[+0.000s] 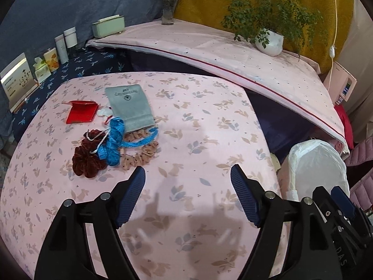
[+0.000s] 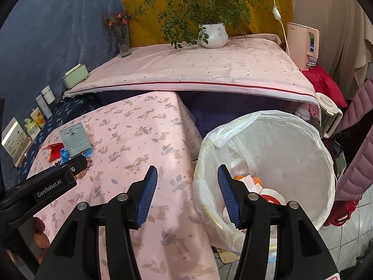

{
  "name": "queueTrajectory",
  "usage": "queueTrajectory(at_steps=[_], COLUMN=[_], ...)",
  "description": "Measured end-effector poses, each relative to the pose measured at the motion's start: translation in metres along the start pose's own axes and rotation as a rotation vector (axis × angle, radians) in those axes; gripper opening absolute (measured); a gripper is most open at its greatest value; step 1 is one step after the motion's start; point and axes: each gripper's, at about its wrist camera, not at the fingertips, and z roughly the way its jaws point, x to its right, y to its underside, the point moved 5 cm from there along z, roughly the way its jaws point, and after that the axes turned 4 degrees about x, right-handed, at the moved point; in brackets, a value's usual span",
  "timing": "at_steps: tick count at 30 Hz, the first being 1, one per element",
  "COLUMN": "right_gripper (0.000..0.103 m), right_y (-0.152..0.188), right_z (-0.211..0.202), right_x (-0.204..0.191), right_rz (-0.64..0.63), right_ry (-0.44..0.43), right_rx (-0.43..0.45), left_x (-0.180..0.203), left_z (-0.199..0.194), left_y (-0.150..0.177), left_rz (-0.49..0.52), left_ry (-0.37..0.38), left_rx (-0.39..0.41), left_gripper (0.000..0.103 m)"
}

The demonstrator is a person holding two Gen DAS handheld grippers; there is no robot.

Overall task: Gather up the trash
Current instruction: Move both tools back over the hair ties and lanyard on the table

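Clutter sits ahead and to the left of the left hand-held gripper (image 1: 188,177): a grey pouch (image 1: 130,107), a red card holder (image 1: 80,114), blue ribbon (image 1: 114,142) and two scrunchies, a dark red scrunchie (image 1: 87,161) and a beige scrunchie (image 1: 139,156), bunched together on the desk (image 1: 209,140) under its pink rabbit-print cloth. The left jaws stand wide apart with nothing between them, over bare cloth just short of the pile, probably lined up to pick something from it. Which pieces count as trash I cannot tell.

The right hand-held gripper (image 2: 187,179) hangs over the near rim of the lined bin (image 2: 303,163), which stands beside the desk's right edge, handy for dropping things straight off the desk. Its jaws are parted and empty. Inside the bin, just beyond its right finger, lie crumpled white paper (image 2: 250,182), orange scraps (image 2: 242,177) and a red-and-white lid (image 2: 271,197), so some rubbish is already collected.

The plant pot (image 2: 213,35) and flower vase (image 2: 123,44) stand well beyond both, on the far raised surface.
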Motion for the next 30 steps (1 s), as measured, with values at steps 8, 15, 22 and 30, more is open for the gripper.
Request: queueTrajectory(at_steps=[8,15,22,30], right_gripper=[0.058,0.058,0.058,0.058], right_y=[0.010,0.020,0.025,0.017], right_z=[0.009,0.019,0.035,0.058], right_x=[-0.049,-0.098,-0.144,-0.187], right_rz=[-0.081,-0.160,-0.208,-0.223], right_ry=[-0.045,-0.093,-0.137,-0.169], right_rx=[-0.026,-0.057,-0.084,-0.094], left_x=[-0.062,-0.132,-0.192,-0.204], left_z=[0.007,0.017,0.034,0.057], left_y=[0.003,0.010,0.012,0.007], left_rz=[-0.074,-0.153,-0.252,-0.235], left_ry=[-0.068,-0.151,-0.182,-0.165], left_rx=[-0.005,-0.024,-0.060,-0.089], left_gripper=[0.080,0.082,0.082,0.073])
